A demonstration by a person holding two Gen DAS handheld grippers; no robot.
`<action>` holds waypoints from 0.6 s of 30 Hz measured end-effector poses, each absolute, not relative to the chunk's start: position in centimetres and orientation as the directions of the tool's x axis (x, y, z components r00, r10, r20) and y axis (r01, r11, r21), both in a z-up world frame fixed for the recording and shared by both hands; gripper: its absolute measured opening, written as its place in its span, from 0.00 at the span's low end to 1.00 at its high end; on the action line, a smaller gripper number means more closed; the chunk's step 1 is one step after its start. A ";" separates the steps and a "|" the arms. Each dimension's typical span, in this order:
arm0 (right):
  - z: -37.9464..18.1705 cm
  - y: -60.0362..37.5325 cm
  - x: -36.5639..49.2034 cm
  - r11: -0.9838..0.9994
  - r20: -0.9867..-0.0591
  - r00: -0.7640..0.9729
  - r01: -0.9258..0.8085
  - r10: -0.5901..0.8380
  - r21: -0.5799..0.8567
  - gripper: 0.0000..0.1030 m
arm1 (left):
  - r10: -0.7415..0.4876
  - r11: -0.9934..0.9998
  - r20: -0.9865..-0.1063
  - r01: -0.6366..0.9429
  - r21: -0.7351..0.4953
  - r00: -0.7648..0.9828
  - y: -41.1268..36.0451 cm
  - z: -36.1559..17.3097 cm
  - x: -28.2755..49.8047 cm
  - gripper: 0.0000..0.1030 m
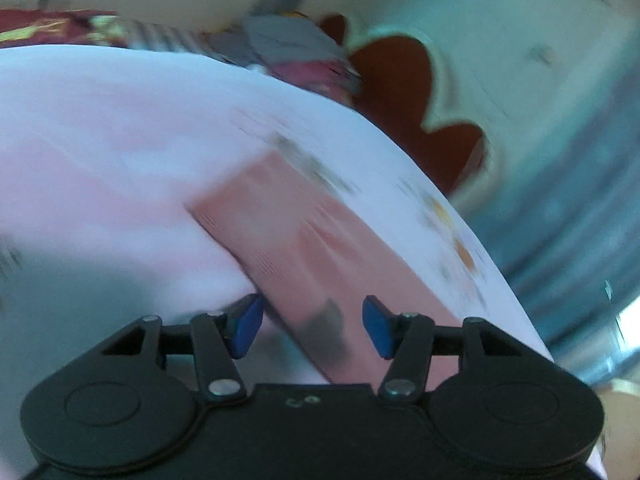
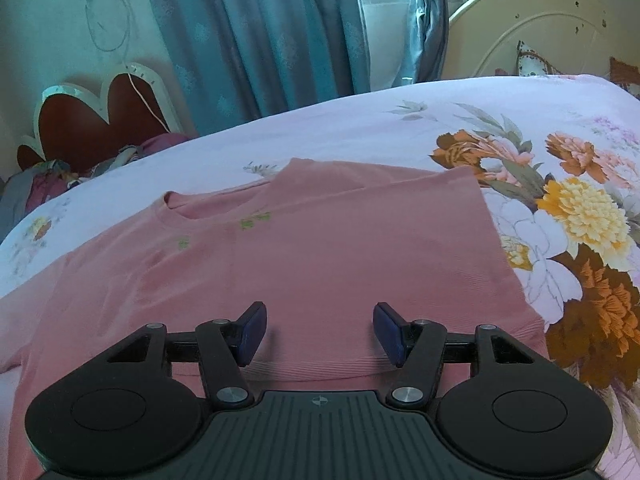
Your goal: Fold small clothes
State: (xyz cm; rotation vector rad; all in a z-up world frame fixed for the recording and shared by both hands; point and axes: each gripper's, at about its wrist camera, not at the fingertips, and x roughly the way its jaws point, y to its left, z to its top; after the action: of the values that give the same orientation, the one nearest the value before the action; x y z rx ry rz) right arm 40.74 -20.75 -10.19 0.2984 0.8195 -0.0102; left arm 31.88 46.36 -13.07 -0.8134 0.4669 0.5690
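A small pink ribbed shirt [image 2: 320,248] lies flat on the bed, neck hole at the left, its far side folded over toward the middle. My right gripper [image 2: 320,332] is open and empty, just above the shirt's near hem. In the blurred left wrist view a pink part of the shirt [image 1: 304,248] runs diagonally across the pale sheet. My left gripper [image 1: 312,326] is open, its jaws on either side of that pink cloth without closing on it.
The bed has a pale sheet with large orange and yellow flowers [image 2: 580,216]. A heart-shaped red headboard [image 2: 100,120] and a heap of clothes [image 2: 44,184] sit at the far left. Blue curtains [image 2: 260,40] hang behind. A cream headboard [image 2: 532,40] stands at the right.
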 end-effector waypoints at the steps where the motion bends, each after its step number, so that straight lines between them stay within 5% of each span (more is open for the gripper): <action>1: -10.0 -20.5 40.7 0.960 -0.721 0.686 0.122 0.101 0.250 0.58 | 0.285 0.531 -0.578 -0.628 -0.569 0.765 47.4 -13.3 32.0 0.53; 5: -9.4 -20.1 40.7 0.967 -0.719 0.690 0.121 0.081 0.226 0.58 | 0.263 0.470 -0.539 -0.594 -0.653 0.800 50.2 -13.7 32.7 0.52; 6: -9.3 -20.2 40.7 0.966 -0.719 0.691 0.127 0.076 0.224 0.58 | 0.260 0.454 -0.534 -0.590 -0.667 0.804 50.8 -13.8 32.6 0.45; 7: -9.2 -20.3 40.7 0.965 -0.718 0.692 0.133 0.072 0.225 0.58 | 0.261 0.445 -0.540 -0.596 -0.669 0.800 50.9 -14.0 32.5 0.19; 8: -9.1 -20.4 40.8 0.964 -0.718 0.693 0.136 0.070 0.226 0.58 | 0.264 0.439 -0.577 -0.628 -0.642 0.773 51.5 -14.1 32.7 0.11; 13: -8.9 -21.0 40.5 0.961 -0.715 0.696 0.149 0.066 0.233 0.58 | 0.304 0.594 -0.562 -0.615 -0.519 0.769 48.0 -11.5 34.3 0.10; 18: -9.3 -21.6 40.2 0.956 -0.716 0.695 0.161 0.068 0.247 0.58 | 0.145 0.741 -0.483 -0.418 -0.525 0.863 40.9 -8.7 37.1 0.10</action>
State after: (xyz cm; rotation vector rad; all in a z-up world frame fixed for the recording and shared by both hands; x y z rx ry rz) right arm 40.24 -21.63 -9.31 0.3030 0.8045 -0.0532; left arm 37.05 40.88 -8.70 -0.6699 0.4344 0.3194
